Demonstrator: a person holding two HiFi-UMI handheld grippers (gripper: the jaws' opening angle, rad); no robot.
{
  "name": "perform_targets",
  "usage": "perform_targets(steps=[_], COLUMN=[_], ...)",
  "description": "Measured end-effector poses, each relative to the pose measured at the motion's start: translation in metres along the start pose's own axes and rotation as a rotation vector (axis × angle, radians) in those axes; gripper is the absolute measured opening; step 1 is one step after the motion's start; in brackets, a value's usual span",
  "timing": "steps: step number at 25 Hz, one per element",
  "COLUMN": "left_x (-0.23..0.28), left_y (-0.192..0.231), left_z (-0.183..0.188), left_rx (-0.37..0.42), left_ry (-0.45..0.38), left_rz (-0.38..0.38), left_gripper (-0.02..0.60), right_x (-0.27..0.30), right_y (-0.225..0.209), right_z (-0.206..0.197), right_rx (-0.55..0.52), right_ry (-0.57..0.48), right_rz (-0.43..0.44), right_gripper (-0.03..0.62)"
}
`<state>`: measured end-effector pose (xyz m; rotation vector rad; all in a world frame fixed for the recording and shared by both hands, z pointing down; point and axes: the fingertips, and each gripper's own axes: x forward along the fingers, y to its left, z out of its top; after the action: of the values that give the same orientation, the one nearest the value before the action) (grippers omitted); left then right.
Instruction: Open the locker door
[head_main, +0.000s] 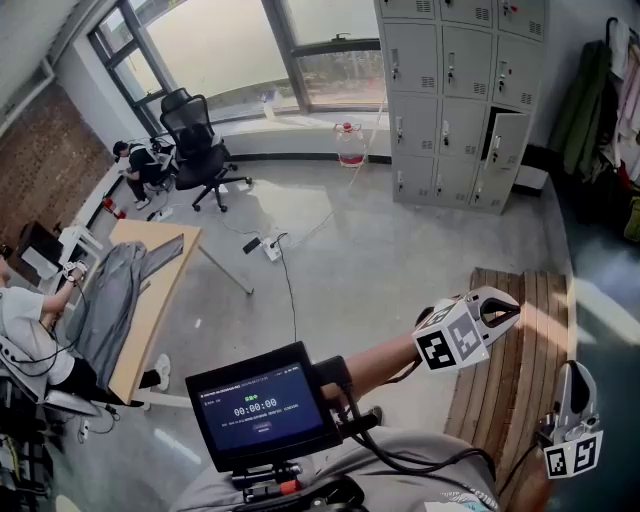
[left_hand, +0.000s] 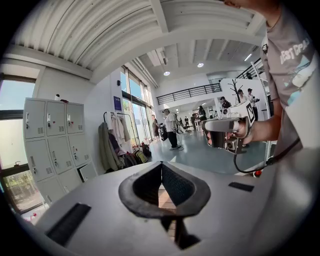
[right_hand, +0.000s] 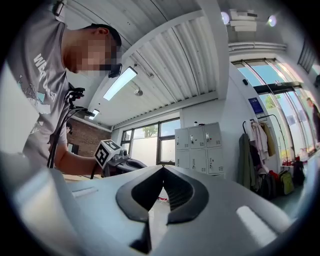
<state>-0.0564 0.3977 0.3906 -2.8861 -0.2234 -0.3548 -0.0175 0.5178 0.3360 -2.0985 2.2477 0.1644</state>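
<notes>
Right gripper (head_main: 571, 372), 5 o'clock, handle out of sight, ribbed black pads (right_hand: 179, 189) closed together, empty | left gripper (head_main: 506, 314), 4 o'clock, tips meeting too, empty | locker (head_main: 455, 100), 1 o'clock, far, grey metal, top cropped, one door (head_main: 504, 138) ajar.

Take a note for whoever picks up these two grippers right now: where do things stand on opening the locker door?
Left gripper: jaws together, nothing between them.
Right gripper: jaws together, also empty.
Lockers: a grey bank against the far wall beside the window, across a stretch of floor. Neither gripper is near it.
Ajar door: one door in the right column stands partly open. The others look shut.
Done: nothing yet. No gripper is on any handle.
Left: walk over, probably open the jaws, take a door and swing it wide. The pictures don't show which door is meant.
</notes>
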Motion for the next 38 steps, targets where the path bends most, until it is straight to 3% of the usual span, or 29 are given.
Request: perform_targets(steps=[24, 31, 34, 38], left_x=[-0.008, -0.036, -0.053, -0.081], left_y=[0.034, 0.084, 0.107, 0.117], left_z=[-0.023, -0.02, -0.029, -0.052], left_rx=[-0.044, -0.081, -0.085, -0.084], left_ry=[0.0, -0.017, -0.016, -0.035], left_rz=[0.022, 0.029, 0.064, 0.166], left_gripper=[0.008, 0.008, 0.008, 0.008], right_x=[0.029, 0.078, 0.097, 0.104], right_y=[-0.008, 0.001, 0.005, 0.011], right_z=[-0.011, 0.007, 0.006, -0.011], right_rx=[0.011, 0.005, -0.01, -0.04], right_ry=[0.007, 0.031, 0.036, 0.024], right_rz=[-0.028, -0.051, -0.054, -0.053], right_gripper=[-0.006, -0.008, -0.008, -0.008])
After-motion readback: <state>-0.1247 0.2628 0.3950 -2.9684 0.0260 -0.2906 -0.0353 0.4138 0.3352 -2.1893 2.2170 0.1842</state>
